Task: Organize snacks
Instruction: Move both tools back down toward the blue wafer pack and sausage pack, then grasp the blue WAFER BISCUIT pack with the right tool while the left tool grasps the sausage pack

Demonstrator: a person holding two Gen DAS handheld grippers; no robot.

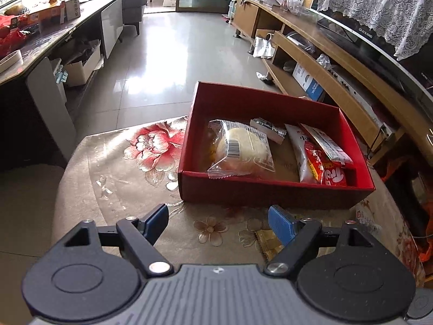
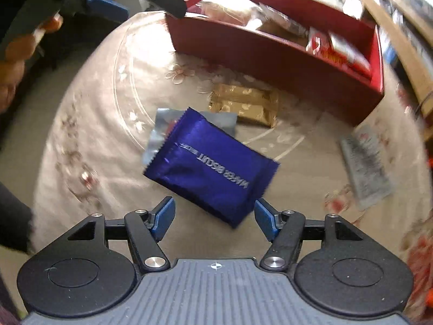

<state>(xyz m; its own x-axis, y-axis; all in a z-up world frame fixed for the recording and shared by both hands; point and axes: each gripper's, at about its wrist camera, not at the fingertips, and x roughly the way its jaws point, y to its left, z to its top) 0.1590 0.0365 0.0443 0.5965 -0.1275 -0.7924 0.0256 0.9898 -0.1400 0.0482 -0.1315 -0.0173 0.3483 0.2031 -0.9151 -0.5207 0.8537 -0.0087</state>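
Right gripper (image 2: pixel 213 218): jaws spread, nothing pinched. Glossy blue foil wafer-biscuit packet (image 2: pixel 209 169) lies on the counter with the floral cloth (image 2: pixel 94 135), just ahead of the jaws, its near corner between the blue pads but not pressed. It overlaps a flat silver foil sachet (image 2: pixel 165 127). Gold foil packet (image 2: pixel 245 105) sits near the front wall of the red cardboard box (image 2: pixel 270 62). A grey printed packet (image 2: pixel 365 170) lies off to the right.

Left gripper (image 1: pixel 217 223): jaws spread, empty, hovering before the box; bun in clear wrap (image 1: pixel 240 149) is inside.

Risks, as judged:
- Corner-only grip; slick foil slips out.
- Closing may also catch the sachet beneath.
- View is blurred; closing while moving risks pushing the packet away.
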